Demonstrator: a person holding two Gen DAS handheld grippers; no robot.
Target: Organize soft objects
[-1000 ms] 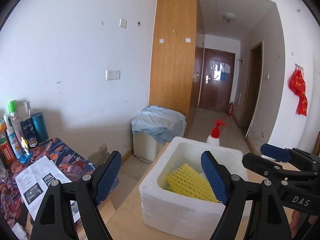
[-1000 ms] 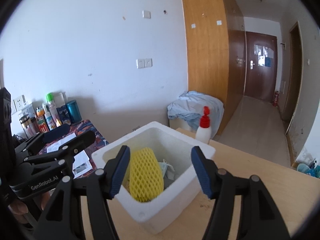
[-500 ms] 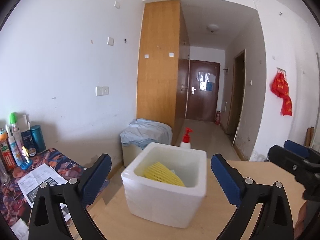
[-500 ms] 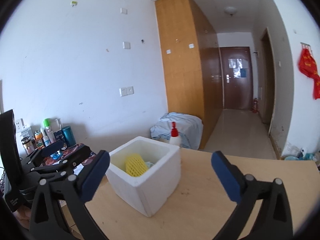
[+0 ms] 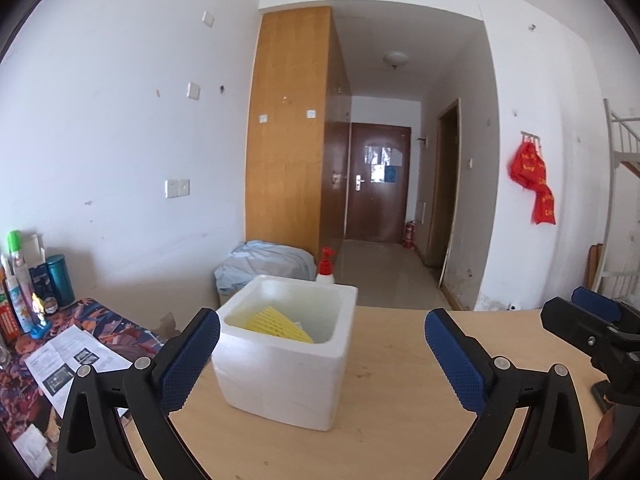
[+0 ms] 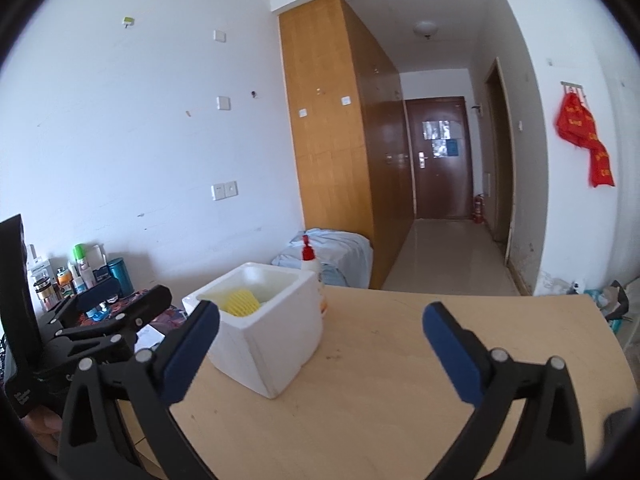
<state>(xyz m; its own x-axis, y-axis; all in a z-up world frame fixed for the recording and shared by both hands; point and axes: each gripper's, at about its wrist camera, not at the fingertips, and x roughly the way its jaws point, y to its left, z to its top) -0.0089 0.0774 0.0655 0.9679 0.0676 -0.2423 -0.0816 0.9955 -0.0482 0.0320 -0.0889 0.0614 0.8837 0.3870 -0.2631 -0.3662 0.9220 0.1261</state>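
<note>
Apparently you are nearly finished: the yellow foam net lies inside the white foam box on the worktop, and no other soft item shows outside it. Your left tongs and right tongs hover level, spread wide, empty, facing the box.

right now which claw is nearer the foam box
Left. The left claw is open right in front of the foam box, one finger by its near corner. The right claw is open too, farther back and off to the box's right.
</note>
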